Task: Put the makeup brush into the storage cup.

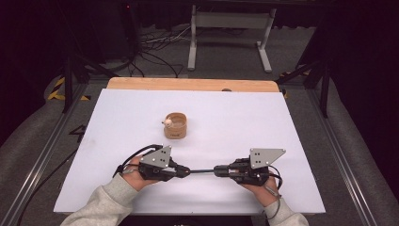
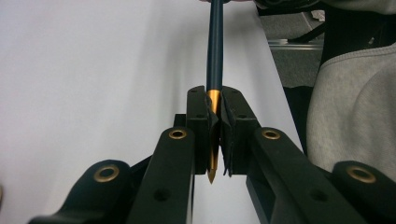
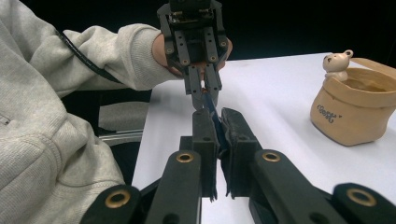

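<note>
Pen (image 1: 201, 171) held level just above the tabletop (image 1: 117, 122), left gripper (image 1: 187, 171) clamped on its gold tip end, right gripper (image 1: 216, 171) clamped on its barrel, probably for pulling apart; cup (image 1: 175, 125) beyond.

A wooden table (image 1: 141, 84) carries 1 white sheet (image 1: 117, 122) covering nearly all its top. On the sheet stands 1 tan pouch-shaped pot (image 1: 175, 125) bearing a small bear figure (image 1: 166, 123).

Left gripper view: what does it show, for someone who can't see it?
Two black jaws are shut on the gold tip of a dark blue pen, which points away over the white table. A grey sleeve is on the right.
</note>
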Action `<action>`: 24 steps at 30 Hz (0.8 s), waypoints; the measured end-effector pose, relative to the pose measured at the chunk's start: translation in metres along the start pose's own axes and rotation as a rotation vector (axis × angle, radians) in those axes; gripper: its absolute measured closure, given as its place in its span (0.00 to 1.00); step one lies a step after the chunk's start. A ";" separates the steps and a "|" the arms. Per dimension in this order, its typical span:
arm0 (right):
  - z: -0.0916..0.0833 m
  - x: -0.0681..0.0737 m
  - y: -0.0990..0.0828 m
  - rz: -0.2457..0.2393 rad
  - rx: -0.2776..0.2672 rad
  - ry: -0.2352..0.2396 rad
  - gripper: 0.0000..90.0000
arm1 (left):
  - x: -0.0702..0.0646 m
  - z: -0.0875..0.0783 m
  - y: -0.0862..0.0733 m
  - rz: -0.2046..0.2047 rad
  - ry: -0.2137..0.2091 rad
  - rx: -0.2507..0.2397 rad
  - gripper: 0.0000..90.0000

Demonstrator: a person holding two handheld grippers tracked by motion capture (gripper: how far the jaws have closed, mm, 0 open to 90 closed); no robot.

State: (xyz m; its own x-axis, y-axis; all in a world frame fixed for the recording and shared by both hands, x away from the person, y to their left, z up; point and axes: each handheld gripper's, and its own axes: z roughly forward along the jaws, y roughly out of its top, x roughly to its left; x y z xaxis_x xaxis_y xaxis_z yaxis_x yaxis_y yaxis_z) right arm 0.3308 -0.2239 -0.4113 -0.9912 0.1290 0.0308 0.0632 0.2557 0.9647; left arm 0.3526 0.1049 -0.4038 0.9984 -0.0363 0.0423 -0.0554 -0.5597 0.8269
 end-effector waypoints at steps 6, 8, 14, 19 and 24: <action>0.000 -0.001 -0.001 0.008 0.001 0.004 0.94 | 0.000 -0.001 0.000 0.009 0.000 -0.003 0.92; 0.000 -0.002 -0.002 0.010 0.004 0.005 0.94 | 0.000 -0.001 0.000 0.010 -0.002 -0.002 0.92; 0.000 -0.003 -0.002 0.017 0.008 0.020 0.93 | 0.000 -0.001 0.001 0.016 -0.009 0.004 0.93; 0.000 -0.006 0.000 0.074 -0.006 0.031 0.82 | 0.002 -0.002 0.004 0.006 -0.014 0.029 0.93; 0.002 -0.007 0.006 0.075 0.022 0.026 0.77 | 0.004 -0.001 0.009 0.009 -0.027 0.064 0.93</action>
State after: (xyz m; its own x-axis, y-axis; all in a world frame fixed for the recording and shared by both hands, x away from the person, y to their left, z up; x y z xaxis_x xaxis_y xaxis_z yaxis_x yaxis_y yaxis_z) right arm 0.3379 -0.2212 -0.4063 -0.9862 0.1239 0.1101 0.1400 0.2669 0.9535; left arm 0.3558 0.1002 -0.3954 0.9974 -0.0631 0.0337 -0.0653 -0.6110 0.7889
